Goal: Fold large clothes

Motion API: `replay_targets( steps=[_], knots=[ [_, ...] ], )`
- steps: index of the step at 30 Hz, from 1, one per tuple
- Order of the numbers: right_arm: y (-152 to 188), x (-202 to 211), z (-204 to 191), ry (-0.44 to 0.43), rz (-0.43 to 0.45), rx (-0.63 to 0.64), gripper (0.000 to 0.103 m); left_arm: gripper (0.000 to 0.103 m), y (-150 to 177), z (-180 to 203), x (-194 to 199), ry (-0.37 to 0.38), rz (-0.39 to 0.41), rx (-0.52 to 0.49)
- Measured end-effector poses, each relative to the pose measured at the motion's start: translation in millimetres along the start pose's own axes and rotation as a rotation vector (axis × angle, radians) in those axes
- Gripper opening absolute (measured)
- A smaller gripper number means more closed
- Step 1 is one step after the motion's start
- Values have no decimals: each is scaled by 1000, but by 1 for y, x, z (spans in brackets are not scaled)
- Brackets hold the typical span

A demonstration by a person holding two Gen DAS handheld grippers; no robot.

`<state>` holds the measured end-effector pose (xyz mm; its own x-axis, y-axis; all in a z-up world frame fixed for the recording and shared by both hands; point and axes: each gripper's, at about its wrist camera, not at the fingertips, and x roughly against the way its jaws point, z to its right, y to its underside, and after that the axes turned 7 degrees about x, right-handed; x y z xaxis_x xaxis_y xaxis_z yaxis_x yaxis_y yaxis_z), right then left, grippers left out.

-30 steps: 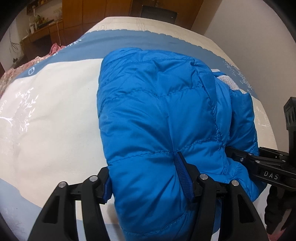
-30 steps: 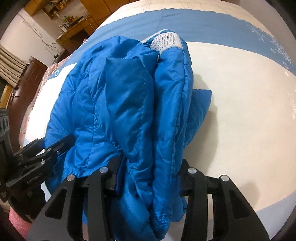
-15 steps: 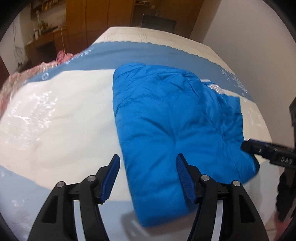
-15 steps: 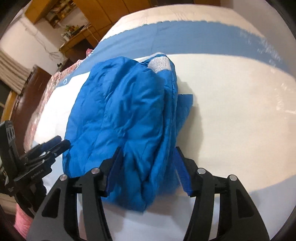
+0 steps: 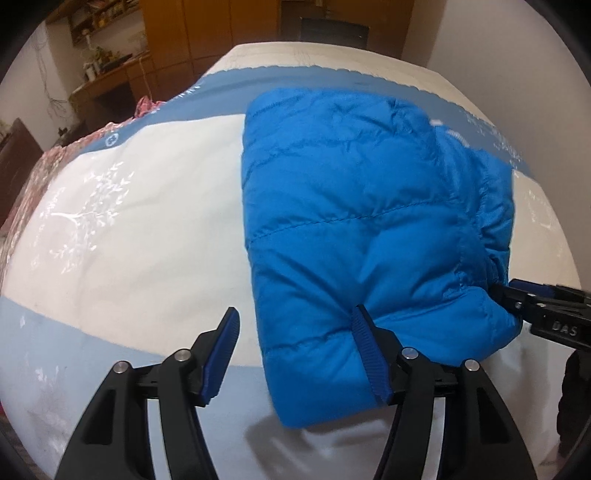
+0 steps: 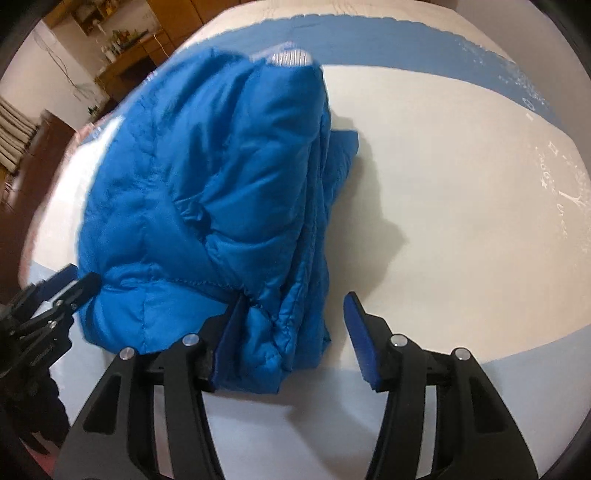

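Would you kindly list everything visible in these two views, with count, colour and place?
jacket: one, bright blue, quilted, folded, lying on the bed
bed cover: one, white with blue bands, under the jacket
pink cloth: one, patterned, at the bed's far left edge
wooden cabinets: brown, along the back wall
desk: one, brown, cluttered, back left
left gripper: one, black with blue pads, jaws open at the jacket's near left corner
right gripper: one, black with blue pads, jaws open at the jacket's near right corner
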<state>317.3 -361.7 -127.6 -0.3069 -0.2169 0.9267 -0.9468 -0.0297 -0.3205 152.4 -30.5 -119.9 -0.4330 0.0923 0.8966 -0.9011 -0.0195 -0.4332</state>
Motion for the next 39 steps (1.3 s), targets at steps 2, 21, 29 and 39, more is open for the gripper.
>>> replay_targets(
  steps=[2, 21, 29, 39],
  knots=[
    [9, 26, 6, -8, 38, -10, 72, 64, 5, 0, 16, -9, 27, -7],
    [72, 117, -57, 98, 79, 99, 96, 93, 61, 8, 128, -38, 109, 17],
    [86, 142, -74, 92, 117, 123, 96, 93, 75, 5, 164, 61, 124, 51],
    [90, 159, -77, 97, 143, 128, 96, 93, 81, -3, 185, 31, 171, 52]
  ],
)
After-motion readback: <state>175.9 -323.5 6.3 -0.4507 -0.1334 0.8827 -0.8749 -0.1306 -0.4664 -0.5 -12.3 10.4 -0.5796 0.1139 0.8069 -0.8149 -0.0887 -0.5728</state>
